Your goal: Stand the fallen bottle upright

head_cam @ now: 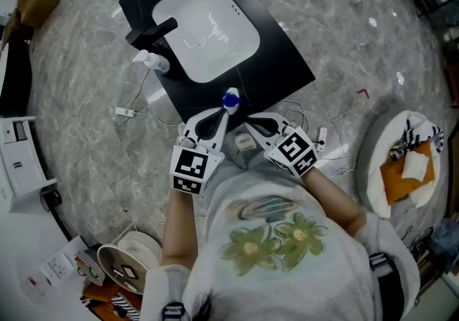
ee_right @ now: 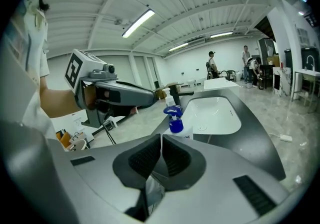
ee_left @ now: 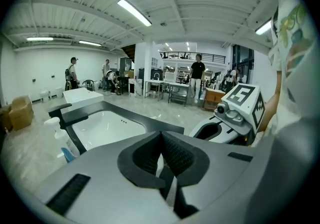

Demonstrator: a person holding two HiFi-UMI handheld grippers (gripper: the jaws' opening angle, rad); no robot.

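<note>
A clear bottle with a blue pump head [head_cam: 230, 101] stands upright on the near corner of the black counter [head_cam: 287, 61]. In the right gripper view the same bottle [ee_right: 175, 119] rises just beyond my jaws, apart from them. My left gripper [head_cam: 222, 116] sits just left of and below the bottle, its jaws shut with nothing between them [ee_left: 161, 135]. My right gripper [head_cam: 248, 125] is beside it on the right, a little back from the bottle, also shut and empty [ee_right: 161, 138]. Neither gripper touches the bottle.
A white basin [head_cam: 204, 29] is set in the counter, with a black faucet [head_cam: 150, 33] and a white pump bottle [head_cam: 149, 61] at its left. Cables [head_cam: 129, 112] trail over the marble floor. A round seat with orange cloth [head_cam: 409, 169] stands at right. People stand far off.
</note>
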